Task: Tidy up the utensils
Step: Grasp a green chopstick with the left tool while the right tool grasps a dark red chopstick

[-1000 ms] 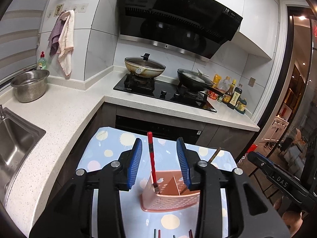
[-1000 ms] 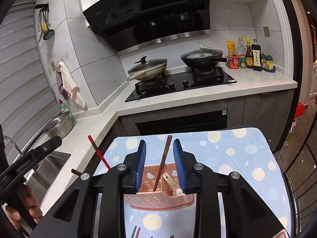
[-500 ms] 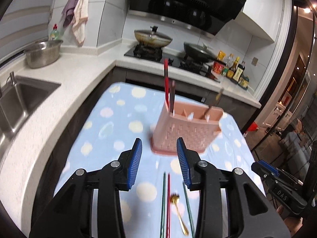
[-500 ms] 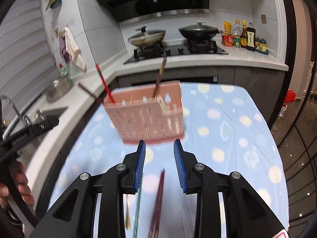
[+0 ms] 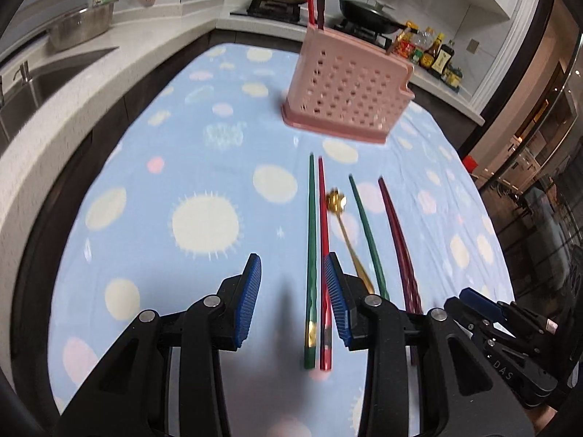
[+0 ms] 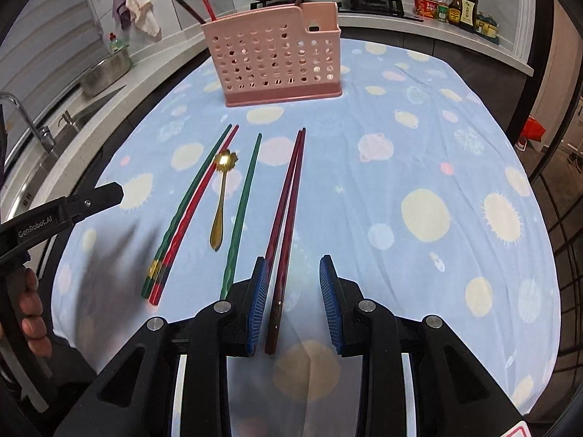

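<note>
Lengthwise, chopsticks [image 6: 286, 215] point toward the holder [image 6: 277, 54].

Right claw [image 6: 294, 300] gapes over the maroon chopsticks [image 6: 286, 215] — pink caddy [image 6: 275, 54] beyond.

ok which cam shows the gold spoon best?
Right wrist. The gold spoon lies whole and sharp there, bowl to handle tip, between the chopsticks. Left wrist shows it blurrier, its handle end hidden behind the left claw.

bare cloth [image 6: 419, 138] right of the chopsticks [image 6: 286, 200]; holder [image 6: 277, 54] behind.
</note>
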Demonstrator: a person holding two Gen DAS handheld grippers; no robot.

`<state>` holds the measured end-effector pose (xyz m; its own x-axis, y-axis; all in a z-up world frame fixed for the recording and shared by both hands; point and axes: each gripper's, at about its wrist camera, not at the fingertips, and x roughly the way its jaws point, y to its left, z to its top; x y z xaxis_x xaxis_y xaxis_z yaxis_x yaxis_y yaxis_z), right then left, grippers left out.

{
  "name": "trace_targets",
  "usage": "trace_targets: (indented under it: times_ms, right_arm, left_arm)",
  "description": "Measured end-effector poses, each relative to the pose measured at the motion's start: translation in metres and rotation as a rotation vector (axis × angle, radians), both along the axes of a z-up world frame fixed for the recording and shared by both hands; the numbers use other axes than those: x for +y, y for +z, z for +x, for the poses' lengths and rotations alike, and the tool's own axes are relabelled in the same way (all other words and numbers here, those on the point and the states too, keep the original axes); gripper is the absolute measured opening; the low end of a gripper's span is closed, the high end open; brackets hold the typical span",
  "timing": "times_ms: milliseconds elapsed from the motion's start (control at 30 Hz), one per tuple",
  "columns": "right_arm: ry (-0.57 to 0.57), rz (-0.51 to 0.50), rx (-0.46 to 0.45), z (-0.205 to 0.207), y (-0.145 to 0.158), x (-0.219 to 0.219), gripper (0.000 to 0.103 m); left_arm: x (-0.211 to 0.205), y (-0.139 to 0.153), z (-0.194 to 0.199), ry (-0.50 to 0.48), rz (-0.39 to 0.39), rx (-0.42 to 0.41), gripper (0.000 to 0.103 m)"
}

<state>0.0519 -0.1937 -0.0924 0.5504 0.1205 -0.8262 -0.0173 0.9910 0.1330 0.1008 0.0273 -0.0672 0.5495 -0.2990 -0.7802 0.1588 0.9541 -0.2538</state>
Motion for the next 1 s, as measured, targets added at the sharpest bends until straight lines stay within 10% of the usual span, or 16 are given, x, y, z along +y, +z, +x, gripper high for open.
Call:
trace_targets:
  times_ms: [1000]
  right_arm:
    - [-0.001,-0.007,0.087,-0.006,-0.034,0.003,0.015]
  left_arm:
    - [-0.014,-0.045,-0.031,-0.057,0.044,0.109,0.035]
